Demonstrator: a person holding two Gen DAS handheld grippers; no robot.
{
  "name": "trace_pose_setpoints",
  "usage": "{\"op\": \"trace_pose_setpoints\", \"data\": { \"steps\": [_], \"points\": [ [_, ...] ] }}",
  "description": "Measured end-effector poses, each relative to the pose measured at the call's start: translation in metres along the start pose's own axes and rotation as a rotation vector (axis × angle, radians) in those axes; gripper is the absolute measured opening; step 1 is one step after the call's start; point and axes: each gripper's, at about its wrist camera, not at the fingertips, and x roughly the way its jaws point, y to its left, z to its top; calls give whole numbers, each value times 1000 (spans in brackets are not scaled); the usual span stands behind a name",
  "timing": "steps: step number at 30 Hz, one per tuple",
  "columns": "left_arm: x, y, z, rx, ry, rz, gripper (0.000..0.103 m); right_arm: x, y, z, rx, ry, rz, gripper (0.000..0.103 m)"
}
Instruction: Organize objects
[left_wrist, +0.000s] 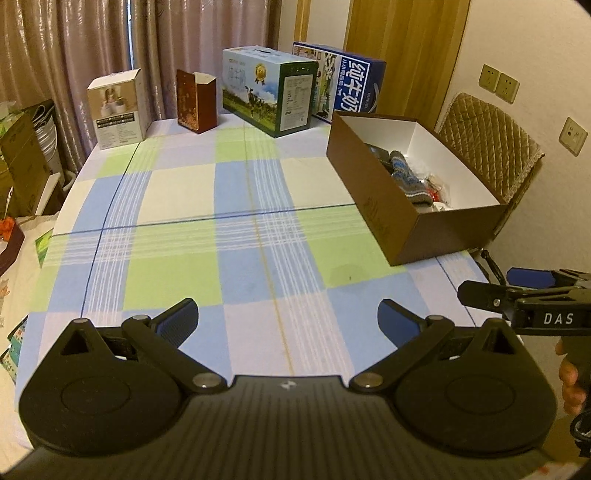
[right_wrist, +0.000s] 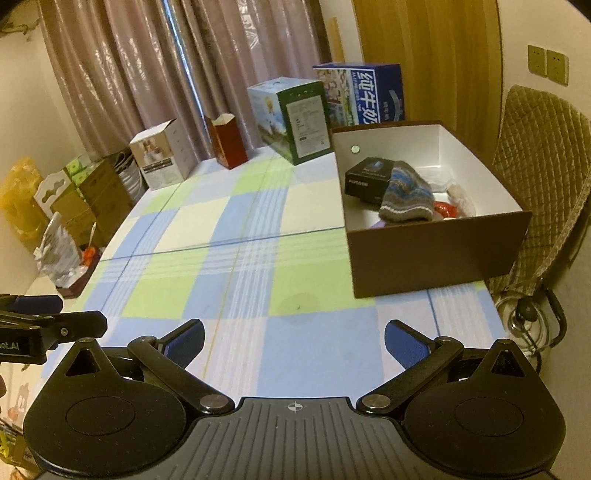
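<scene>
Brown box with white lining — already holding the sorted things.

Inside the brown box (right_wrist: 436, 243) lay a striped knit sock (right_wrist: 406, 197) beside a black carton (right_wrist: 369, 177); left gripper (left_wrist: 288, 325) and right gripper (right_wrist: 294, 341) hung near it — both spread wide, empty.

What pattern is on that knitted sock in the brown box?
Blue and grey-brown stripes with a white band: knitted sock, clearest in the right wrist view.

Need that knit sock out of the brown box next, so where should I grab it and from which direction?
Come straight down from above with the right gripper: the brown box walls block any side approach. Pinch the knit sock across its grey ribbed cuff, the end nearest the front wall. It lies lengthwise, partly draped over the black box, so the cuff looks like the freest, bunched part.
</scene>
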Motion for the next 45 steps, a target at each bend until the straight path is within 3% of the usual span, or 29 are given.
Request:
{"op": "trace_pose_setpoints", "data": {
  "steps": [23,45],
  "points": [
    [-26,38,-42,-46,26,55,102,2,47,-28,-66,57,38,101],
    [-33,68,-57,-100,42,96,102,19,75,-32,-125,97,73,101]
  ]
}}
